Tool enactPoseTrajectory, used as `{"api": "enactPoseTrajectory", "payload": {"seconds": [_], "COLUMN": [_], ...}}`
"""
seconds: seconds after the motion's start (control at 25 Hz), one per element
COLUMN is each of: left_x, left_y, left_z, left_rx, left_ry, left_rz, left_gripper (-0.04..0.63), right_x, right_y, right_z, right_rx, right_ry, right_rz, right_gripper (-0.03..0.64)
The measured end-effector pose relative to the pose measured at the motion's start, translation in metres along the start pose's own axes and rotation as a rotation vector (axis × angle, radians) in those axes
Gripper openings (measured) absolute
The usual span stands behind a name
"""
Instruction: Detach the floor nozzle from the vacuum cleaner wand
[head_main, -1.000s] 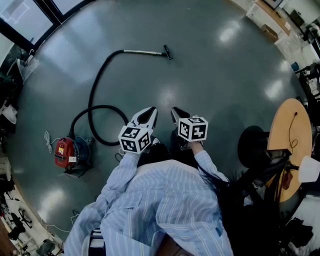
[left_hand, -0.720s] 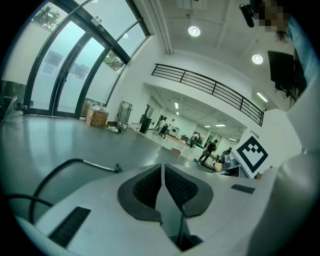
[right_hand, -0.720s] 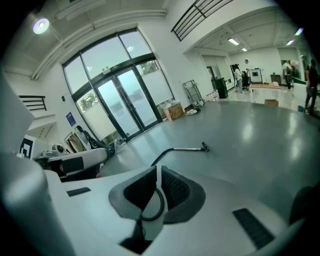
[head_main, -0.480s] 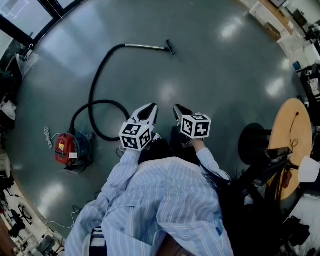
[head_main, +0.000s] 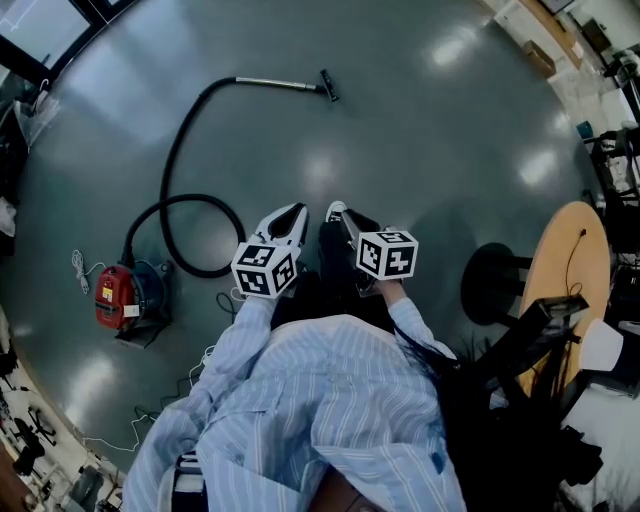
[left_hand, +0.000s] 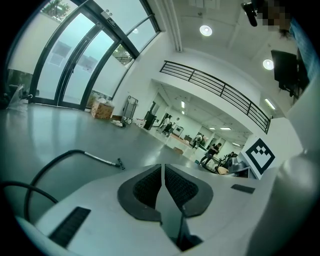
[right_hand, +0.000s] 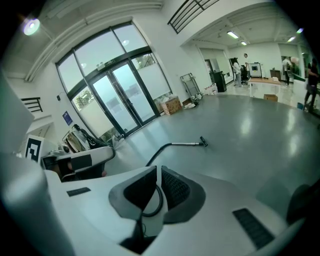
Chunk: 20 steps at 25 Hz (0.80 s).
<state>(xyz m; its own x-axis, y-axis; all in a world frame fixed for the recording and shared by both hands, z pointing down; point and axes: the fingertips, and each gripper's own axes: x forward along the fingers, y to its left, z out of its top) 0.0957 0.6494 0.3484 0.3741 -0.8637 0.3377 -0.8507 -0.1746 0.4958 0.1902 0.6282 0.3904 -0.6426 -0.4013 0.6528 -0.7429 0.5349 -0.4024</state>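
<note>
A red canister vacuum (head_main: 115, 297) sits on the grey floor at the left of the head view. Its black hose (head_main: 170, 190) loops up to a metal wand (head_main: 275, 83), which ends in a small dark floor nozzle (head_main: 326, 86). My left gripper (head_main: 292, 213) and right gripper (head_main: 338, 215) are held side by side in front of me. Both are far short of the nozzle, shut and empty. The left gripper view shows the nozzle (left_hand: 120, 163) lying ahead of my left gripper (left_hand: 162, 167). The right gripper view shows the nozzle (right_hand: 203, 142) beyond my right gripper (right_hand: 159, 170).
A round wooden table (head_main: 575, 270) and a black stool base (head_main: 495, 285) stand to my right. A white cable (head_main: 80, 268) lies beside the vacuum. Glass doors (right_hand: 120, 95) and cardboard boxes (left_hand: 102, 109) line the far side of the hall.
Both grippers have sunk a little and stayed shut. The head view has shifted, so the vacuum and hose lie further left. A shoe tip now shows between the grippers.
</note>
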Motion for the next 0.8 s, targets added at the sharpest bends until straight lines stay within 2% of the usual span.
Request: {"api": "enactPoseTrajectory", "payload": {"seconds": [0.32, 0.8], "left_x": [0.072, 0.216], "left_y": [0.026, 0.041], "left_z": [0.037, 0.141], "left_rx": [-0.016, 0.012], "left_ry": [0.036, 0.005], "left_rz": [0.034, 0.085], "left_gripper": [0.025, 0.025], "right_x": [0.049, 0.116], "right_y": [-0.047, -0.139], "right_z": [0.061, 0.207], "right_rx": [0.019, -0.014], "right_ry": [0.035, 0.046], "right_rz": [0.020, 0.091], "right_gripper": [0.034, 0.034]}}
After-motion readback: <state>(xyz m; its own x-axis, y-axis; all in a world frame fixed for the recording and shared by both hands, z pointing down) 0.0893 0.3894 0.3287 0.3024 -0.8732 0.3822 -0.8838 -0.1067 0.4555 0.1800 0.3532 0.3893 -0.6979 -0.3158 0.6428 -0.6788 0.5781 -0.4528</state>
